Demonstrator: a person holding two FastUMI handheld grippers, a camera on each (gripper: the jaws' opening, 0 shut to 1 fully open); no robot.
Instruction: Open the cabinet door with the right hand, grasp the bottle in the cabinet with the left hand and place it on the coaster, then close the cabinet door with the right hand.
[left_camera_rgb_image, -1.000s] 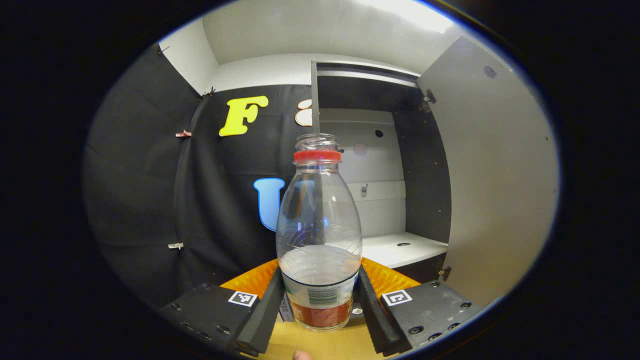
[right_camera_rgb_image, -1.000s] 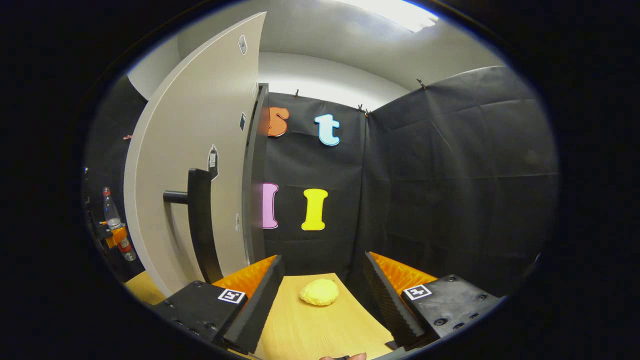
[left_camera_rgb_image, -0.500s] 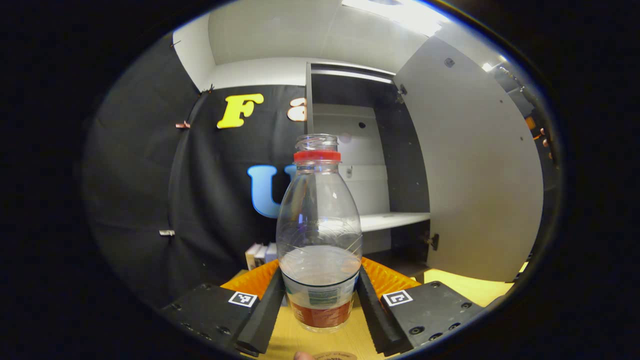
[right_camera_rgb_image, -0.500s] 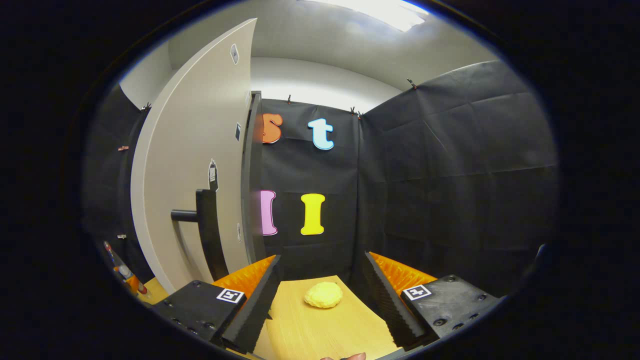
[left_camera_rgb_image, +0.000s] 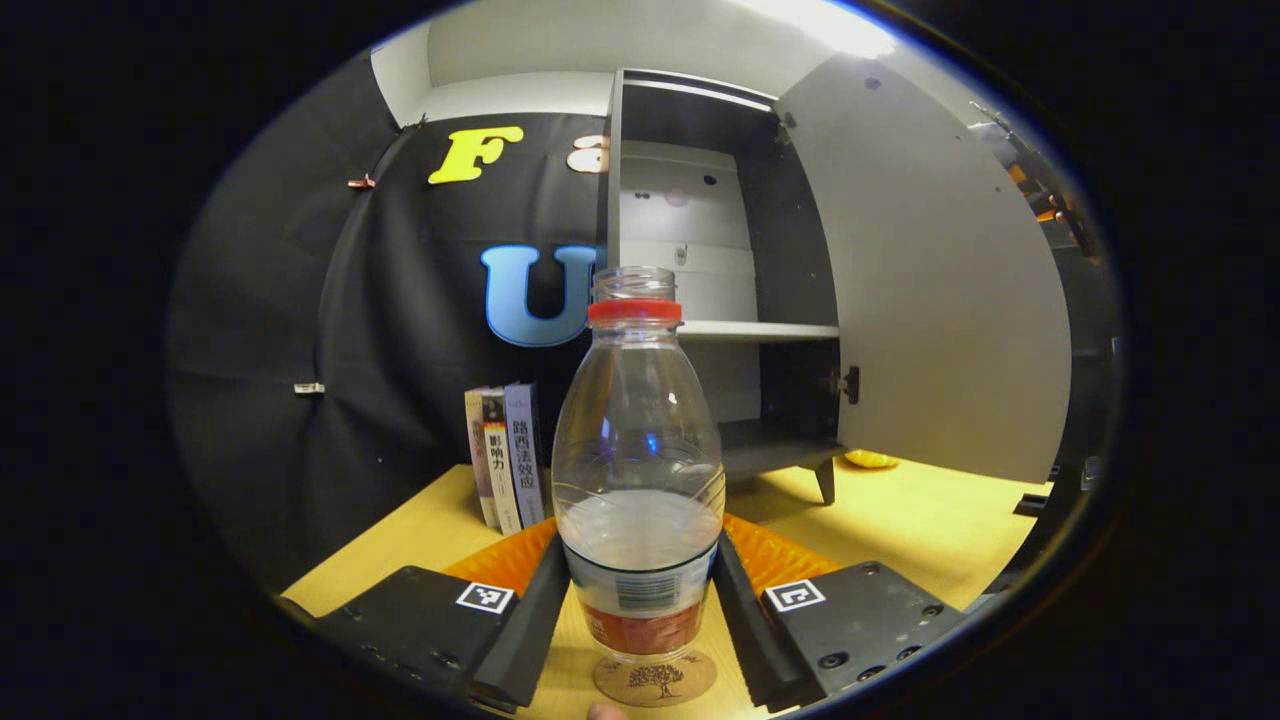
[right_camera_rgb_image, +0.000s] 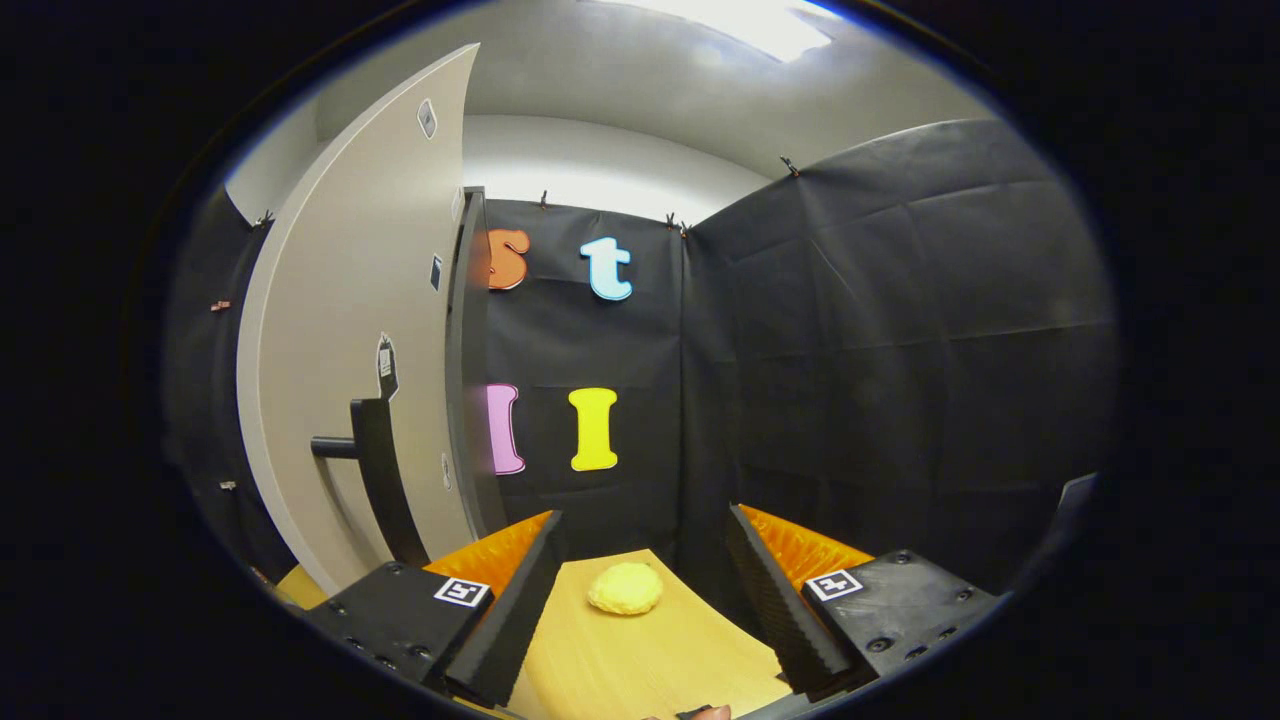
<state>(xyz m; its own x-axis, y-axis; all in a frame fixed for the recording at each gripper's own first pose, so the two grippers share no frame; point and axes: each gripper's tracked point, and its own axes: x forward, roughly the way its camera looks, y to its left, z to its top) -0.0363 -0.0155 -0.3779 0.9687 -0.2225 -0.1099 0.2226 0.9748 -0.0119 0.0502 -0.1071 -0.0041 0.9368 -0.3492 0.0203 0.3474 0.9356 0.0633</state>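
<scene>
In the left gripper view my left gripper (left_camera_rgb_image: 638, 610) is shut on a clear bottle (left_camera_rgb_image: 638, 460) with a red neck ring and some water inside. The bottle stands upright with its base right over a round cork coaster (left_camera_rgb_image: 655, 679) on the wooden table (left_camera_rgb_image: 920, 530); I cannot tell whether it touches. Behind it stands the cabinet (left_camera_rgb_image: 715, 270), its door (left_camera_rgb_image: 930, 290) swung open to the right and its shelves bare. In the right gripper view my right gripper (right_camera_rgb_image: 640, 585) is open with nothing between its fingers. The door (right_camera_rgb_image: 340, 330) and its dark handle (right_camera_rgb_image: 370, 470) lie to its left.
Three books (left_camera_rgb_image: 503, 455) stand upright left of the cabinet, against the black wall. A yellow lump (right_camera_rgb_image: 625, 588) lies on the table ahead of my right gripper, and its edge peeks out under the open door (left_camera_rgb_image: 870, 459). The cabinet rests on short legs (left_camera_rgb_image: 826, 482).
My left gripper has come down and back from the cabinet with the bottle; the table, books and coaster have come into view. My right gripper drifted slightly, staying open.
</scene>
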